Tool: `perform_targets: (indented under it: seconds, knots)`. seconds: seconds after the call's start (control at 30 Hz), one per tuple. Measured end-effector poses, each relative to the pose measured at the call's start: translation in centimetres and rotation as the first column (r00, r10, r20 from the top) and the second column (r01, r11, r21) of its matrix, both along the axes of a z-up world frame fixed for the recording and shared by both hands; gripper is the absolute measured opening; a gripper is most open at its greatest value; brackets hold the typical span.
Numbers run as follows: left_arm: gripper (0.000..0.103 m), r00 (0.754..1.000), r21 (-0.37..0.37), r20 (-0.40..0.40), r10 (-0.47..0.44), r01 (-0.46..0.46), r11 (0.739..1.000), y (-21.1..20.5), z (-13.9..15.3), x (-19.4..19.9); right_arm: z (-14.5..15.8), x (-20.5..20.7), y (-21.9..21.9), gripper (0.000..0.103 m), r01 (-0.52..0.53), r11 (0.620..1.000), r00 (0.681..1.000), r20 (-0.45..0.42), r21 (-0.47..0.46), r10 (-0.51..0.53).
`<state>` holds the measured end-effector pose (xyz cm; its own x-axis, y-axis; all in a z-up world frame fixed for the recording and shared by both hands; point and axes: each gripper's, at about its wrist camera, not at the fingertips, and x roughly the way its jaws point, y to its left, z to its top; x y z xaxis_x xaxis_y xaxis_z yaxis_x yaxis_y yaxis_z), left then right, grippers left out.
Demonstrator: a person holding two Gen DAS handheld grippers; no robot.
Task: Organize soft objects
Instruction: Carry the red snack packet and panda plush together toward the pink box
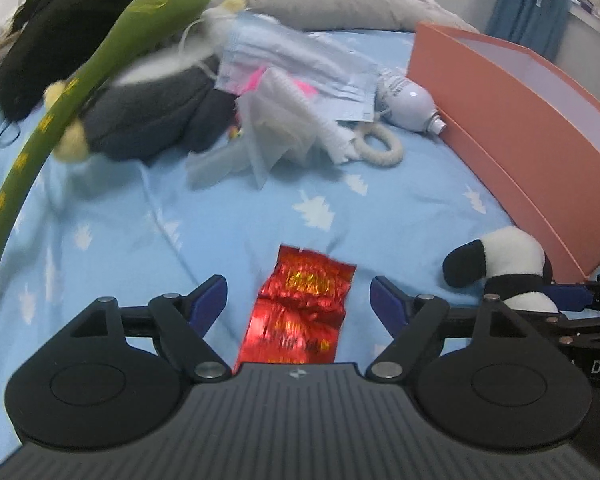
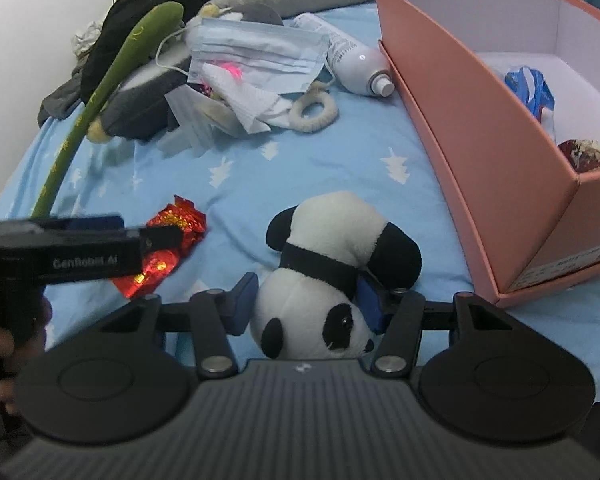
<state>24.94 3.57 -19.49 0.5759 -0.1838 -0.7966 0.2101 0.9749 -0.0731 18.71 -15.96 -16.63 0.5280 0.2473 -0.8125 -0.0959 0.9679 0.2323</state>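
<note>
A small panda plush [image 2: 324,280] lies upside down on the blue bed sheet, and my right gripper [image 2: 306,300] is shut on its body. The panda also shows in the left wrist view [image 1: 504,264] at the right edge. My left gripper [image 1: 300,300] is open, its jaws on either side of a red foil wrapper [image 1: 300,304], not touching it. The wrapper also shows in the right wrist view [image 2: 172,236], partly hidden by the left gripper. A salmon cardboard box [image 2: 480,128] stands open at the right.
A pile lies at the back: a grey plush toy [image 1: 148,112], a long green plush [image 1: 100,56], face masks [image 2: 256,56], a white scrunchie [image 2: 314,110], a white spray bottle [image 2: 356,68] and black clothing [image 1: 80,28]. The box holds a blue-white packet [image 2: 528,92] and a dark red item [image 2: 584,152].
</note>
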Motion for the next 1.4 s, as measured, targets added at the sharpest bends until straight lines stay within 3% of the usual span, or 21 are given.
perform_targets:
  seconds: [0.23, 0.5, 1.03, 1.4]
  knots:
    - [0.079, 0.998, 0.016, -0.013, -0.067, 0.068, 0.998, -0.5, -0.7, 0.8, -0.2, 0.3, 0.2, 0.056, -0.018, 1.000, 1.000, -0.002, -0.002, 0.018]
    - [0.060, 0.995, 0.130, -0.029, -0.090, 0.093, 0.987, -1.8, -1.8, 0.1, -0.1, 0.1, 0.1, 0.056, -0.030, 1.000, 1.000, 0.005, -0.001, 0.030]
    - [0.060, 1.000, -0.011, -0.012, 0.028, -0.028, 1.000, -1.3, 1.4, -4.4, 1.2, -1.4, 0.4, 0.056, -0.054, 0.998, 0.997, 0.049, -0.028, 0.056]
    - [0.060, 0.996, -0.054, 0.021, 0.087, -0.086, 0.995, -1.0, 3.4, -6.4, 3.0, -2.9, -0.1, 0.056, -0.061, 0.998, 0.994, 0.089, -0.012, 0.062]
